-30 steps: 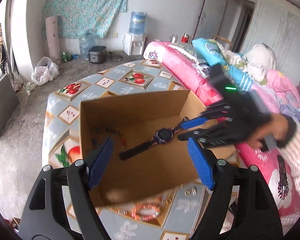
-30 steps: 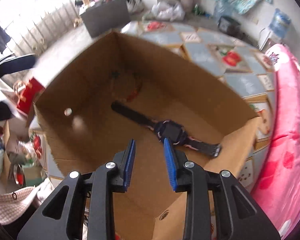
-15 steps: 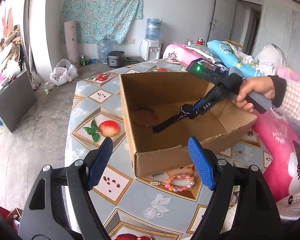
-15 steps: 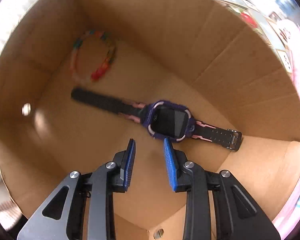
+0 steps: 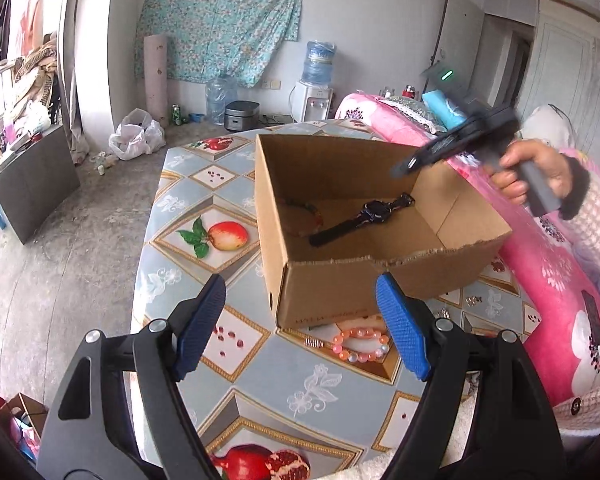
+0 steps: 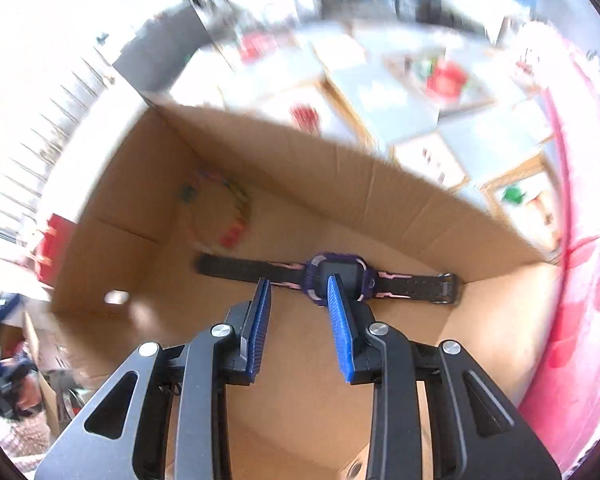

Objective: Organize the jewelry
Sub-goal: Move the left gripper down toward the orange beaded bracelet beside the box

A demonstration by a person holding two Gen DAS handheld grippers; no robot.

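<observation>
Only the left wrist view is showing the pink bead bracelet (image 5: pixel 360 344) lying on the tabletop (image 5: pixel 204 200) just near of the box (image 5: pixel 340 288), between the spread, empty pads of the left tool (image 5: pixel 300 328). It is also showing a hand (image 5: pixel 528 168) gripping the right tool (image 5: pixel 404 166) above the box's far right corner. The right wrist view is looking down into the box (image 6: pixel 380 200), where one watch (image 6: pixel 336 276) and one multicoloured bracelet (image 6: pixel 228 208) are lying; the right tool (image 6: pixel 298 300) is hanging slightly parted, pinching nothing.
</observation>
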